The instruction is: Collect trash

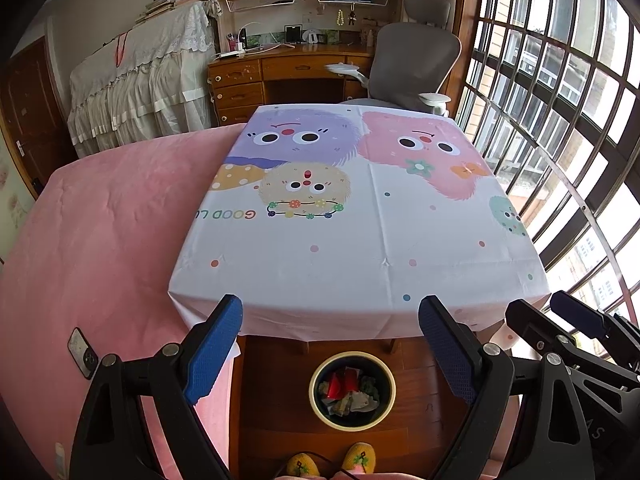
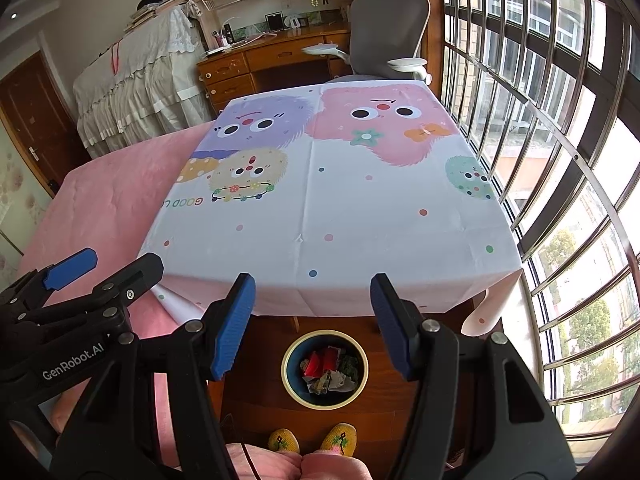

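Observation:
A round bin [image 1: 320, 412] [image 2: 290, 388] with a pale yellow rim stands on the wooden floor below the table's near edge. It holds crumpled trash [image 1: 350, 394] [image 2: 328, 372]: red wrappers, grey paper and greenish scraps. My left gripper [image 1: 330, 350] hangs above the bin, open, with nothing between its blue pads. My right gripper [image 2: 312, 326] is open too and empty, also above the bin. Each gripper shows at the side of the other's view: the right gripper [image 1: 560, 320], the left gripper [image 2: 104, 270]. The table [image 1: 360, 240] [image 2: 340, 208] wears a cartoon monster cloth with nothing on it.
A pink bed [image 1: 100, 220] [image 2: 108, 192] lies left of the table, with a phone [image 1: 82, 354] on it. The person's yellow slippers [image 1: 332, 462] [image 2: 312, 440] are just before the bin. A grey office chair [image 1: 408, 60], wooden desk [image 1: 280, 68] and barred window [image 1: 560, 100] lie beyond.

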Tool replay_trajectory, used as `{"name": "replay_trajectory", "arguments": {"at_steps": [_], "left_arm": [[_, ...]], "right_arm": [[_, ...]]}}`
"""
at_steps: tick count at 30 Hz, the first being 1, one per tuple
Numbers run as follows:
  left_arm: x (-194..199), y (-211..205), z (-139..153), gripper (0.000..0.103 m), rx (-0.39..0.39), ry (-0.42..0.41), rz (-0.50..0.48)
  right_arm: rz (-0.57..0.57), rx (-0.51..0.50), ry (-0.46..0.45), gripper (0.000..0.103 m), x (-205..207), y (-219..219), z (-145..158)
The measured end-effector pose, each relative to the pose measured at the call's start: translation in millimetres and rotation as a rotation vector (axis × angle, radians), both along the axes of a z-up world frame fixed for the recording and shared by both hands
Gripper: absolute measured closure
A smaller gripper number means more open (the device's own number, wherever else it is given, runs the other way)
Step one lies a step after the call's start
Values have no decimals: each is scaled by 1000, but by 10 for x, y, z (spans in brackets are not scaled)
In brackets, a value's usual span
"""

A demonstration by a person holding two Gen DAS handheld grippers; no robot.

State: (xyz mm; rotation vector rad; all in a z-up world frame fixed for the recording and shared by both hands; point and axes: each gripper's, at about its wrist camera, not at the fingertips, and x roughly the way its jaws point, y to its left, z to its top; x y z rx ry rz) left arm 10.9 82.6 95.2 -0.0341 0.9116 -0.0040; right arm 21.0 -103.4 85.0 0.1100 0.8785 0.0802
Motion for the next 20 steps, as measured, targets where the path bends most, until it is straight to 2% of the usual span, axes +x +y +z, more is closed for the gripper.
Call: {"name": "replay_trajectory", "arguments": {"at_steps": [20], "left_arm": [[27, -53, -24, 15, 4, 3, 4]], "right_arm": [[-1, 2, 0, 46, 19, -26, 5]]}}
